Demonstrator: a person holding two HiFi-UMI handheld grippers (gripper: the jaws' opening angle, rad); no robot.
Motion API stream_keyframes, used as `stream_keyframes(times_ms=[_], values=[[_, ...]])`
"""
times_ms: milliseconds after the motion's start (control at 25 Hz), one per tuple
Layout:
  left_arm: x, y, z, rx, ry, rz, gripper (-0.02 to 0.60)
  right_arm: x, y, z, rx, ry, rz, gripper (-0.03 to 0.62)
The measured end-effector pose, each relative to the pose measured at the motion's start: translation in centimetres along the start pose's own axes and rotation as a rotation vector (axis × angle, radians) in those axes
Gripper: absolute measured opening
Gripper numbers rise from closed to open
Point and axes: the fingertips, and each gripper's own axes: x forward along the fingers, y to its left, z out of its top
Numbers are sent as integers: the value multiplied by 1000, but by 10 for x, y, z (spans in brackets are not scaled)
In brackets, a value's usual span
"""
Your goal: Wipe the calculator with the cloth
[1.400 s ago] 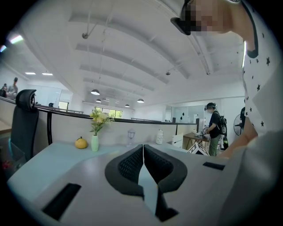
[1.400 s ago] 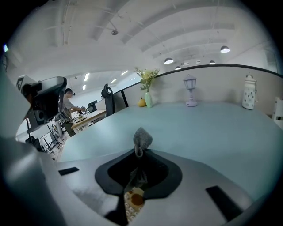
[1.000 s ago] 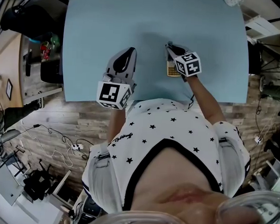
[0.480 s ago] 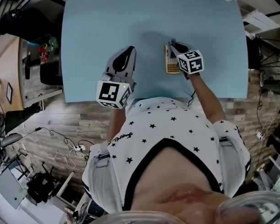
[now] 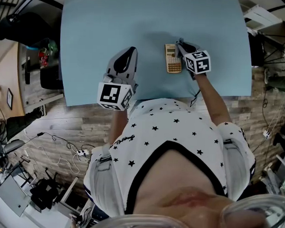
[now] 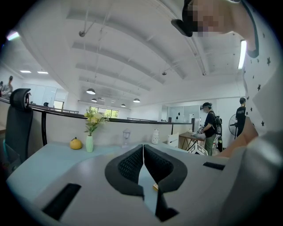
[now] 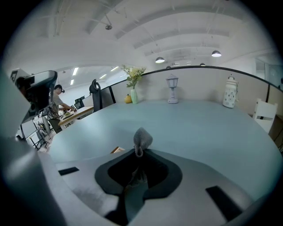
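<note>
Right gripper (image 5: pixel 181 44), forearm reaching toward 11 o'clock over the desk (image 5: pixel 99 25), jaws clamped on cloth (image 7: pixel 142 137); calculator (image 5: pixel 172 58) flat at its 9 o'clock; left gripper (image 5: pixel 129 52) closed, empty, pointing 12 o'clock.

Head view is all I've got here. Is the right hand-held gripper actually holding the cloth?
Observer: Yes. The right gripper view shows the grey cloth pinched in the jaws of the right hand-held gripper, with a tuft poking out past the tips.
Operator: And is there anything in the left one?
Observer: No. The left hand-held gripper has its jaws together with nothing between them.
</note>
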Motion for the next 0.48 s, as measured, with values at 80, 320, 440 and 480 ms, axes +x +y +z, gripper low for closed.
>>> stream_keyframes(times_ms=[80,320,440,480], values=[[1,-1,0,3,0,-3,31,-2,-4,-2,8,0,-11,44],[2,-6,1,7,0,-9,31,-9,-13,-9,20,3,-32,44],[0,-7,1,11,1,-8,31,-10,-14,-11,28,2,-39,43],[0,-7,1,11,0,-7,31,-10,-14,-12,29,1,-40,43]])
